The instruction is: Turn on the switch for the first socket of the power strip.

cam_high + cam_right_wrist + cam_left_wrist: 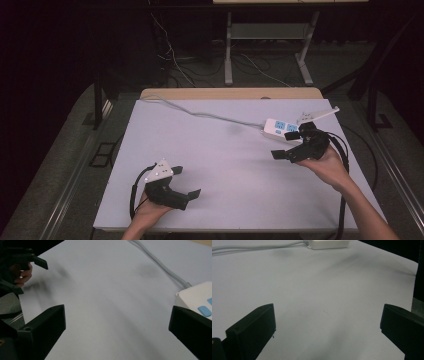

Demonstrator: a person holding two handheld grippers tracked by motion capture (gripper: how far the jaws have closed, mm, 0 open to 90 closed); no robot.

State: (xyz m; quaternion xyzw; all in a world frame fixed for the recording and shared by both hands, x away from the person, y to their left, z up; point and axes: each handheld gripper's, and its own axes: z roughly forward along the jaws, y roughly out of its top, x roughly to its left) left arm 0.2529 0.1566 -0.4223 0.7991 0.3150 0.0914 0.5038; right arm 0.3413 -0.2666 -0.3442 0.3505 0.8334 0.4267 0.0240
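Observation:
A white power strip [278,128] with blue sockets lies at the right of the white table [215,150]. Its grey cable [210,115] runs off toward the far left corner. My right gripper [285,145] hovers just in front of the strip, jaws wide apart and empty. In the right gripper view the strip [197,298] sits beside the right jaw, and the cable [160,263] leads away from it. My left gripper [186,182] is open and empty near the front left edge. In the left gripper view the strip [329,243] lies far ahead.
A wooden strip [230,93] borders the table's far edge. Behind it stand a metal frame's legs [228,50] and loose wires [172,57] on the dark floor. The person's left hand and gripper [25,267] appear far off in the right gripper view.

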